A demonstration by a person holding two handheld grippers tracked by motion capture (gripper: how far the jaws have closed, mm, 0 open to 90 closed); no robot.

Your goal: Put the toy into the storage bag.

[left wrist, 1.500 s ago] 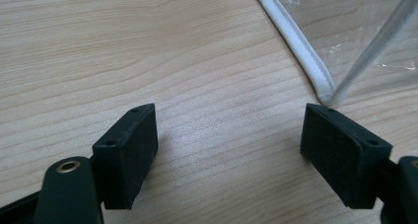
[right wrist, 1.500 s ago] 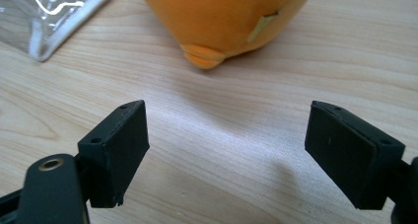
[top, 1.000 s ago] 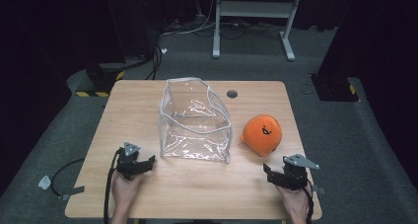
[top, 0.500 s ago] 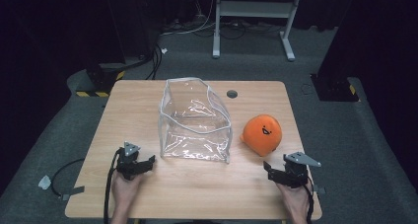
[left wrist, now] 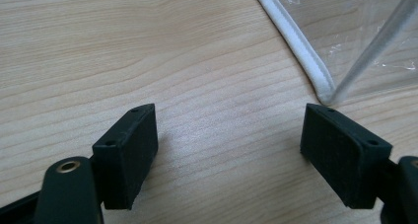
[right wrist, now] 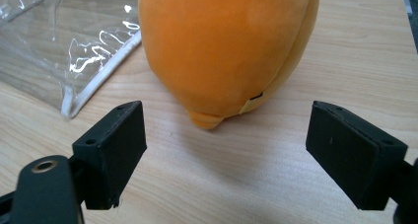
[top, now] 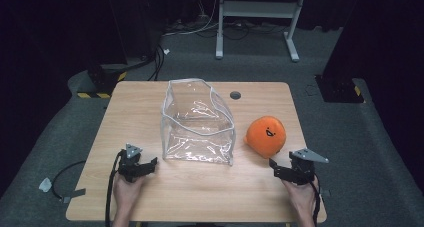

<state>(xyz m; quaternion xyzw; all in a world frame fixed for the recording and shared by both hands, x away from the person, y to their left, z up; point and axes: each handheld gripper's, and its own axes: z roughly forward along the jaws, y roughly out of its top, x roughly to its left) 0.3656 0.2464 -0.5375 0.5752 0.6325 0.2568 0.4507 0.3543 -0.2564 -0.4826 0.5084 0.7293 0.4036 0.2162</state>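
A clear plastic bag point(top: 197, 122) with white piping stands open-topped in the middle of the wooden table point(top: 140, 97). To its right sits an orange plush toy point(top: 266, 135) with a small face. My left gripper point(top: 148, 164) rests on the table just left of the bag's near corner point(left wrist: 323, 88), jaws wide apart and empty. My right gripper point(top: 276, 168) lies just in front of the plush toy point(right wrist: 226, 46), open, with the toy a short way beyond its jaws and the bag's edge point(right wrist: 93, 81) to the left.
A dark round grommet point(top: 235, 95) sits in the table near its far edge. Beyond the table are a white metal stand point(top: 257, 9), floor cables point(top: 160, 57) and black equipment with yellow-striped tape point(top: 102, 82). A cable point(top: 65, 174) trails off the left side.
Both grippers stay nearly still. The right one has edged slightly toward the plush toy.
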